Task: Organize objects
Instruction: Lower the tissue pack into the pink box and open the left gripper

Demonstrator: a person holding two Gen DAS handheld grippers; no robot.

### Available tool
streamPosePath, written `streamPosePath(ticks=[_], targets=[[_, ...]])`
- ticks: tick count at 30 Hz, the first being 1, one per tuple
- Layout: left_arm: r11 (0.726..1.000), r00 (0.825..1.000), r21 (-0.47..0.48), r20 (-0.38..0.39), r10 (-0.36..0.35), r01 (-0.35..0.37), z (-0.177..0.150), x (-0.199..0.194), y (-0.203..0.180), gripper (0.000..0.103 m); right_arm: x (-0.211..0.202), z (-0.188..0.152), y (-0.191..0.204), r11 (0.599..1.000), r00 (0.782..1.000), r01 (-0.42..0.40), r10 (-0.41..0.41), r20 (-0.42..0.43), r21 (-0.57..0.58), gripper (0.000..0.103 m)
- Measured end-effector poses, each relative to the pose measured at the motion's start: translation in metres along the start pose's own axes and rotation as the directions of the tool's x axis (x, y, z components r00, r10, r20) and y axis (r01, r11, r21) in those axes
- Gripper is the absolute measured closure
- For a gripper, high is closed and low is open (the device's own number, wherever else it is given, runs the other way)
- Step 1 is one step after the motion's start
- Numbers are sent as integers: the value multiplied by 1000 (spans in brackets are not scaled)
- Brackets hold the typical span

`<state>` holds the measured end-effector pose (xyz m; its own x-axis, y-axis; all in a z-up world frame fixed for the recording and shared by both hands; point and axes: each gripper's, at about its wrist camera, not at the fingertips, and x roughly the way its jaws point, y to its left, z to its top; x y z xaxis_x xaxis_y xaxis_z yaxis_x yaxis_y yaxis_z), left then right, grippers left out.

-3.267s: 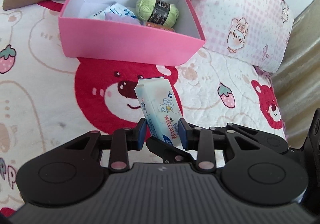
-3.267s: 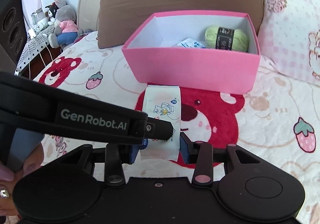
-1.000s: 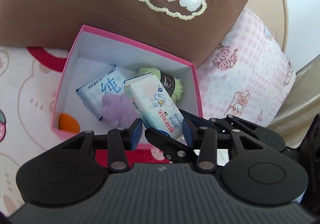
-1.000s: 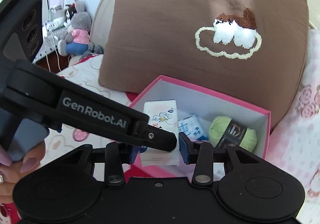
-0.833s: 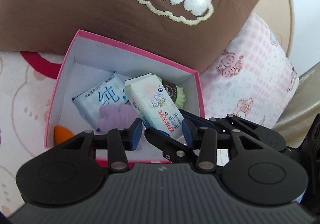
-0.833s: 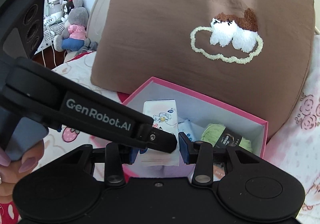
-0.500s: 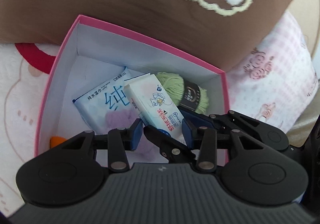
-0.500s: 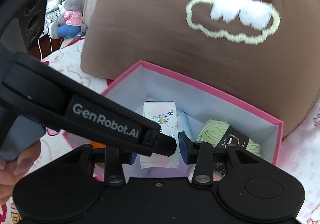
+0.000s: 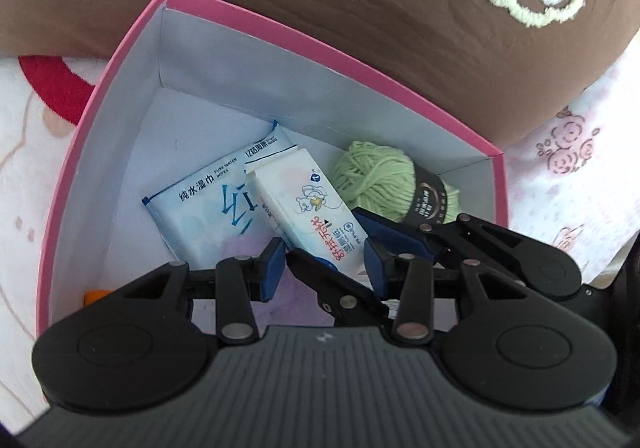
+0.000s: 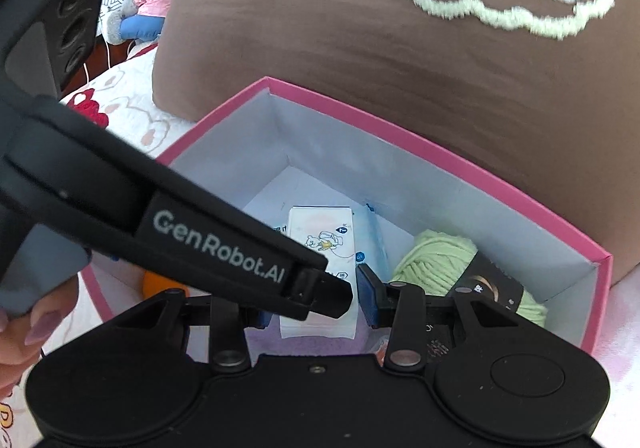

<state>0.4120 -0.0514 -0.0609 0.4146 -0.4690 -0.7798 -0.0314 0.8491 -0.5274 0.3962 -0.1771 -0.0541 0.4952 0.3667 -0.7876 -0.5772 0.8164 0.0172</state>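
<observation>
Both your left gripper [image 9: 324, 268] and right gripper [image 10: 316, 302] clamp one glossy rectangular tissue pack [image 9: 308, 207] over the pink cardboard box [image 9: 120, 47], beside fuzzy green yarn [image 9: 376, 175].

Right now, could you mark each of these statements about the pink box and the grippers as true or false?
1. Both grippers grip one tissue pack. True.
2. The pink box is empty. False: it holds green yarn and a wet-wipes pack, among other things.
3. The yarn is red. False: green, with a black band.
4. A brown pillow lies behind the box. True.
</observation>
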Motion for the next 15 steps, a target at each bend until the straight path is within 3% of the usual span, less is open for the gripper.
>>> streamPosePath(ticks=[7, 15], targets=[[1000, 1000, 6, -22, 21, -21, 4, 15, 4, 63, 20, 5, -2, 999, 997, 45, -45, -64, 4, 59], [1000, 1000, 5, -21, 21, -21, 9, 15, 9, 61, 27, 8, 0, 998, 997, 55, -56, -61, -15, 59]])
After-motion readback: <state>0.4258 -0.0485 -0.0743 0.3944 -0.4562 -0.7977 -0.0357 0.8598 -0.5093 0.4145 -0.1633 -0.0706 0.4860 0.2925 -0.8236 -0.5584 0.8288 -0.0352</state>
